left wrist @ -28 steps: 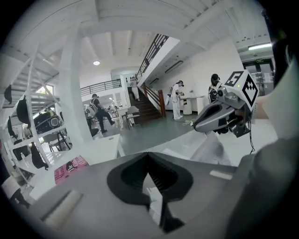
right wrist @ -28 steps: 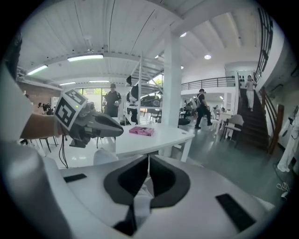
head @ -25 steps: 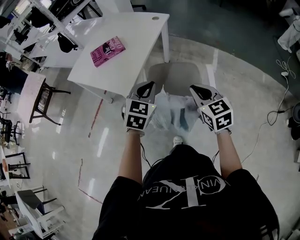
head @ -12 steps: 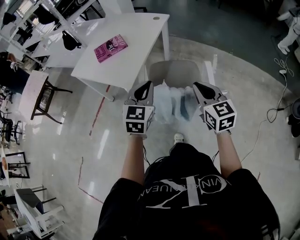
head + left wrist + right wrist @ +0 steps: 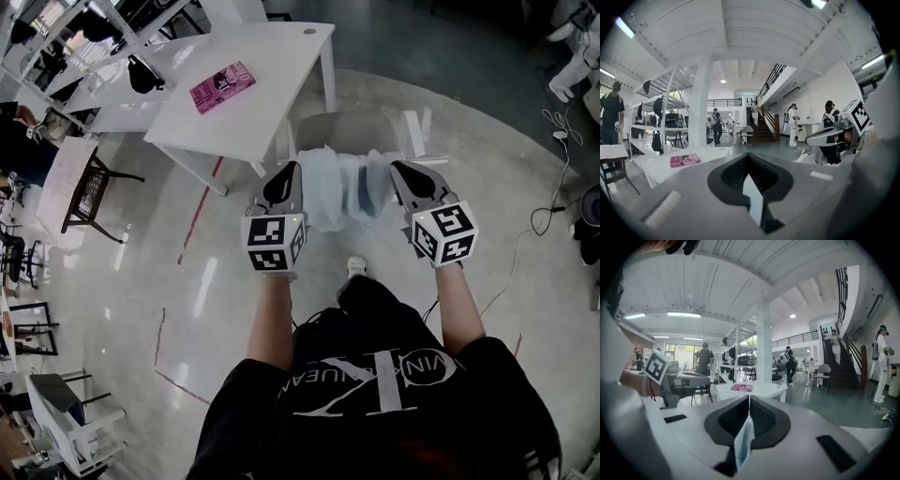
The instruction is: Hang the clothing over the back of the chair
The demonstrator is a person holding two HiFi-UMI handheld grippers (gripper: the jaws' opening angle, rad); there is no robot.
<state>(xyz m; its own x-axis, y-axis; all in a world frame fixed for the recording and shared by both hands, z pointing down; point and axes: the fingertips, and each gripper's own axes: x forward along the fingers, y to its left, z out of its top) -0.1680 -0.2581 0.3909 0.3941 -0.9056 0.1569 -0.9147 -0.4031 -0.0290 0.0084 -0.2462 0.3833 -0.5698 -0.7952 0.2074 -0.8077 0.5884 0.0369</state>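
Note:
The clothing [image 5: 339, 187], a pale blue and white garment, hangs stretched between my two grippers in the head view. It is in front of the grey chair [image 5: 349, 131], whose seat shows just beyond it. My left gripper [image 5: 292, 172] is shut on the garment's left edge. A thin strip of white cloth [image 5: 753, 199] shows pinched between the left gripper's [image 5: 749, 161] jaws. My right gripper [image 5: 400, 171] is shut on the right edge, and a fold of pale blue cloth [image 5: 743, 444] sticks out of the right gripper's [image 5: 749, 401] jaws. Both grippers point nearly level.
A white table [image 5: 262, 56] with a pink book [image 5: 222, 86] stands left of and beyond the chair. Cables [image 5: 553, 202] lie on the floor at right. Dark chairs [image 5: 89, 192] stand at the left. People [image 5: 793, 124] and a staircase [image 5: 843, 366] are far off.
Both grippers have moved forward and upward with the garment, from in front of the chair to level with its near edge. The garment is now spread wider between them.

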